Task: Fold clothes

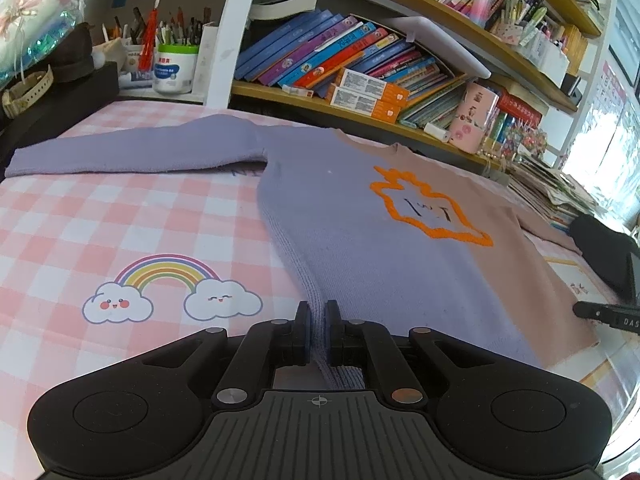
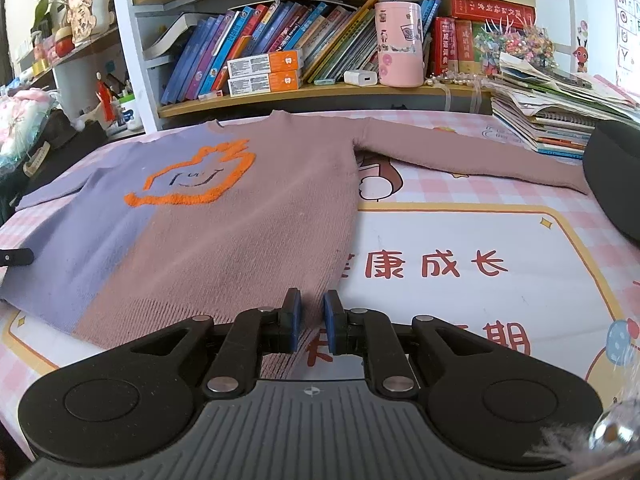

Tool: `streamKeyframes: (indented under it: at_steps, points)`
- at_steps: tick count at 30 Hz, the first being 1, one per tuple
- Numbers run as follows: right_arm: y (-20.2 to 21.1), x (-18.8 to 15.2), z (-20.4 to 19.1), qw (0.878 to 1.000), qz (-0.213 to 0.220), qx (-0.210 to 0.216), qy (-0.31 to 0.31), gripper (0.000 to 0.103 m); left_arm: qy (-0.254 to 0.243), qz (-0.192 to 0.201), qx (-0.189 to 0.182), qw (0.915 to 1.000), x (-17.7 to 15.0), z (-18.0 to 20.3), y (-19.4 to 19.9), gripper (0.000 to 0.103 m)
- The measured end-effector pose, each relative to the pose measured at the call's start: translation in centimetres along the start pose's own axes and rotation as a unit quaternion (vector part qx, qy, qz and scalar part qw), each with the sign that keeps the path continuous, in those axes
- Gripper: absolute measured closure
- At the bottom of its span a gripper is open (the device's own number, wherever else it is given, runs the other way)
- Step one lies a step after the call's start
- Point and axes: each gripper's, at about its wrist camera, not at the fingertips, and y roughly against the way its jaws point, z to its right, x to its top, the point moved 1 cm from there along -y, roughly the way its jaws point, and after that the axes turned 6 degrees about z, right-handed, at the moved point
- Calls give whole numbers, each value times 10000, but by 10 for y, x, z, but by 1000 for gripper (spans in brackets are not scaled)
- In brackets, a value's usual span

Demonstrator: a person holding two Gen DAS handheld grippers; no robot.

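A knit sweater, half lilac and half dusty pink with an orange outline patch, lies face up on the table, sleeves spread [image 1: 360, 220] [image 2: 224, 216]. My left gripper [image 1: 319, 312] is shut on the lilac ribbed hem corner, which bunches between the jaws. My right gripper [image 2: 312, 308] hovers at the pink hem corner with a narrow gap between its blue pads [image 2: 295, 312]; no cloth sits between them. The lilac sleeve [image 1: 132, 152] lies out to the left, the pink sleeve [image 2: 472, 152] to the right.
The table has a pink checked cover with rainbow print [image 1: 160, 276] and a mat with red characters [image 2: 440, 268]. Bookshelves [image 2: 320, 92] stand behind. A stack of books [image 2: 560, 120] and a black object [image 2: 616, 184] sit at right. A pen tin [image 1: 174, 68] stands far left.
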Motion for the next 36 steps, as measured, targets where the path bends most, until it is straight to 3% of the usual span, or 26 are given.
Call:
streamKeyframes:
  at_steps: [2, 3, 4, 5, 6, 8, 13, 18, 23, 36]
  points:
    - [0, 0, 0, 10000, 6, -18, 10, 86, -100, 52, 51, 9999, 0, 4, 3, 93]
    - [0, 0, -1, 10000, 9, -27, 15, 81, -110, 106, 35, 9999, 0, 6, 6, 87]
    - [1, 0, -1, 10000, 38, -58, 20, 61, -99, 165, 5, 9998, 1, 6, 9, 80]
    - [3, 0, -1, 9999, 116, -90, 22, 35, -95, 230, -4, 9997, 2, 8, 12, 61]
    - [5, 1, -1, 9997, 202, -122, 24, 27, -107, 312, 30, 9995, 4, 8, 15, 39]
    - [8, 3, -3, 9993, 301, -170, 113, 24, -154, 520, 152, 9984, 8, 10, 23, 25]
    - [13, 10, -10, 9985, 437, -182, 291, 16, -71, 870, 198, 9960, 17, 11, 32, 15]
    - [9, 14, -21, 9978, 465, -105, 461, 11, -141, 923, 351, 9950, 18, 13, 30, 8]
    - [5, 16, -30, 9971, 475, -57, 593, 5, -216, 865, 425, 9951, 15, 14, 26, 7]
    - [1, 15, -35, 9969, 421, -16, 668, 5, -259, 848, 428, 9951, 13, 15, 26, 6]
